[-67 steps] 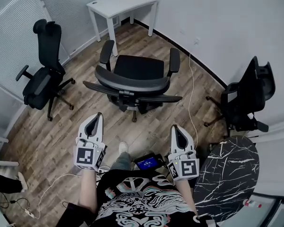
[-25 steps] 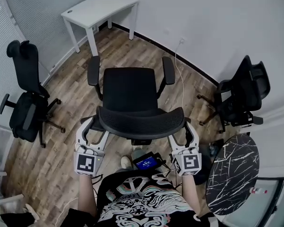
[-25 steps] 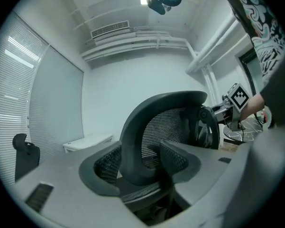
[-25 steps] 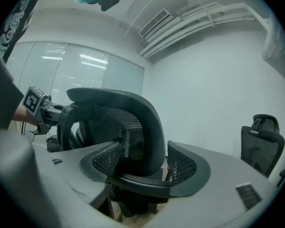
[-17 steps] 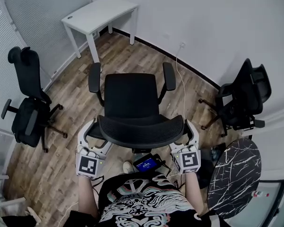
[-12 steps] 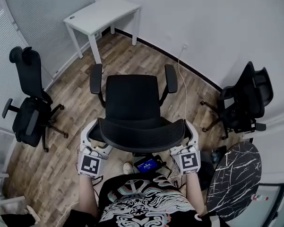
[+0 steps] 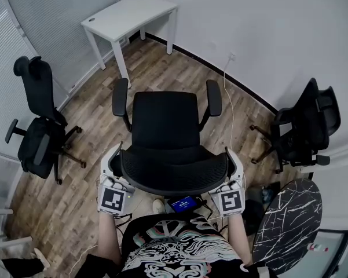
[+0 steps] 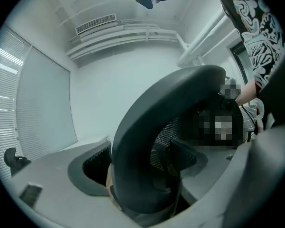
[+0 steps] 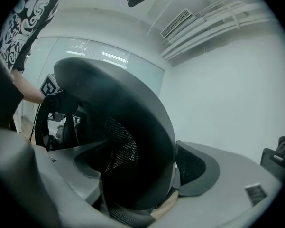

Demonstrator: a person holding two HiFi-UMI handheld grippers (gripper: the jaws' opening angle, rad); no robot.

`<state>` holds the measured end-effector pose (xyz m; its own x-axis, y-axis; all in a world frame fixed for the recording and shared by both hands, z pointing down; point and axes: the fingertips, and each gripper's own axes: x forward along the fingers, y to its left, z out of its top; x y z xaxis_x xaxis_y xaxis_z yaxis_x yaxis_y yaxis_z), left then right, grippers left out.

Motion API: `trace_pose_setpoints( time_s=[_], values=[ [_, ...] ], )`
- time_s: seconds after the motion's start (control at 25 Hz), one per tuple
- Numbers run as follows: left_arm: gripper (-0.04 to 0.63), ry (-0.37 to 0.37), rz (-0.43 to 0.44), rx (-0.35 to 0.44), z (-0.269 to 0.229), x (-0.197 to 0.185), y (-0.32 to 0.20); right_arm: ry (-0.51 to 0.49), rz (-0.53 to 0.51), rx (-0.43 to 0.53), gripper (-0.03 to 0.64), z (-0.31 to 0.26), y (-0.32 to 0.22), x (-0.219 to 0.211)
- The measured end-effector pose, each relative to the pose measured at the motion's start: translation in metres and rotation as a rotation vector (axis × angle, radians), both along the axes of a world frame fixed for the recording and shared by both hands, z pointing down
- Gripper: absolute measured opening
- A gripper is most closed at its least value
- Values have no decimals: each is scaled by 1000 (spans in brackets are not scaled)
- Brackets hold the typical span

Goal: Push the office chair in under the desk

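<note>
A black mesh office chair (image 7: pixel 164 120) stands on the wood floor with its seat towards the white desk (image 7: pixel 130 15) at the far wall. Its curved backrest (image 7: pixel 174 172) is nearest me. My left gripper (image 7: pixel 112 158) sits at the backrest's left end and my right gripper (image 7: pixel 235 160) at its right end. In the left gripper view the backrest rim (image 8: pixel 147 127) lies between the wide-spread jaws. The right gripper view shows the rim (image 9: pixel 133 141) the same way. Both grippers are open, and I see no pad pressing on the rim.
A second black chair (image 7: pixel 37 126) stands at the left by the blinds and a third (image 7: pixel 310 126) at the right wall. A round black marble table (image 7: pixel 284 219) is at my right. A white cable (image 7: pixel 231 103) runs down the wall onto the floor. A small device with a blue screen (image 7: pixel 184 202) lies by my feet.
Since the earliest frame the chair has turned its seat towards the desk, and both grippers have come up to the backrest's ends. Over the last second the chair shifted only slightly.
</note>
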<state>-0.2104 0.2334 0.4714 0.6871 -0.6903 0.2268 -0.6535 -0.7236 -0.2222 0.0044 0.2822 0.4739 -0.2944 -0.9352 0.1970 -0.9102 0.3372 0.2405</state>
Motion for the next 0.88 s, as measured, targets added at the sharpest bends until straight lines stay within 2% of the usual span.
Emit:
trace_pose_setpoints(
  time_s=[0.24,0.52,0.76,0.88],
  values=[
    [387,28,36,-27,2,0,-6,-37,-54,-11,410,1,-3,-2],
    [388,54,70,-76,5,4,-12,-58,-38,-3,411,0,-6,1],
    [378,23,227,-152,7,12,-19,-64,-23,20,411,1,-8,0],
    [374,22,256,-183,10,15,-15,-63,-14,24,411,4,-3,1]
  ],
)
